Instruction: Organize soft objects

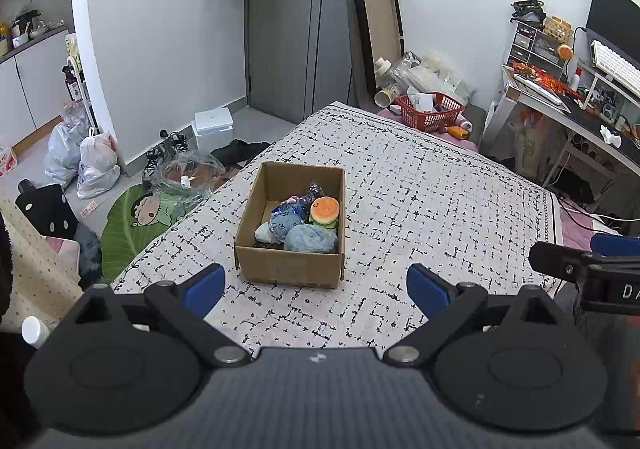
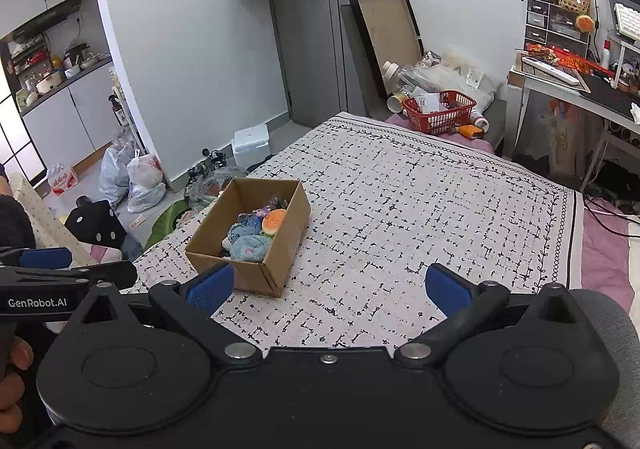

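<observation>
A brown cardboard box (image 1: pixel 288 267) stands on the bed and holds several soft toys: a burger plush (image 1: pixel 325 209), a blue plush (image 1: pixel 285 224) and a light blue bundle (image 1: pixel 311 240). My left gripper (image 1: pixel 314 285) is open and empty, held back just short of the box's near wall. In the right wrist view the box (image 2: pixel 256 273) sits ahead to the left, with the burger plush (image 2: pixel 274 221) inside. My right gripper (image 2: pixel 326 287) is open and empty, to the right of the box.
The bed has a white cover with black marks (image 1: pixel 420 209). A red basket (image 1: pixel 432 113) sits at its far end. A desk (image 1: pixel 560 101) stands at the right. Bags (image 1: pixel 92 165) and a green mat (image 1: pixel 136 225) lie on the floor at the left.
</observation>
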A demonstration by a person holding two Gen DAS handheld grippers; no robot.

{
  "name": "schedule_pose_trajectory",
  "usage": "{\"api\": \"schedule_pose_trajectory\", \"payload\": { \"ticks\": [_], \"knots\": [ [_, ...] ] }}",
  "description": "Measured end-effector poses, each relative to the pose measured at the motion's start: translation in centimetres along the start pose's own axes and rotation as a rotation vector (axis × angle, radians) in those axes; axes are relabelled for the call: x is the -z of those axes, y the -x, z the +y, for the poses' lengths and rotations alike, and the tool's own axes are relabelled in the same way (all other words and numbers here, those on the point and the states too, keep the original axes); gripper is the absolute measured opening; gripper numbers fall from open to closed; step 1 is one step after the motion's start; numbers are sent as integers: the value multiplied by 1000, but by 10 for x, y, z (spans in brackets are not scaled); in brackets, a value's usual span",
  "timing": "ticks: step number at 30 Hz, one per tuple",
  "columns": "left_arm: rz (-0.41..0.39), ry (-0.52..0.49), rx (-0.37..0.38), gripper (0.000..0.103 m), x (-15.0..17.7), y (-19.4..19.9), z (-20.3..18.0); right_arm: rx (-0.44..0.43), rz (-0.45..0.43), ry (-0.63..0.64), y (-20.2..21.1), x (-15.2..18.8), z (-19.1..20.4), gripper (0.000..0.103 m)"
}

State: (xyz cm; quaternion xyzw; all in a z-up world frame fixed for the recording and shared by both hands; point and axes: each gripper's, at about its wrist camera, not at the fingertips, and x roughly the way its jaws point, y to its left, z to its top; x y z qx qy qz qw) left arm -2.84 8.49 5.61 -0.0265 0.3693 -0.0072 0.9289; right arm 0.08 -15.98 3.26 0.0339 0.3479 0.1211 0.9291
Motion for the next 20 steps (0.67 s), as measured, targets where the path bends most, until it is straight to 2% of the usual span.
{"api": "schedule_pose_trajectory", "payload": {
  "ticks": [15,20],
  "knots": [
    [-10,3,29,97,4,-2,-4,12,16,-15,-5,2,0,103],
    [-3,14,38,97,4,-11,-5,-8,9,-25,-6,5,-3,103]
  ]
}}
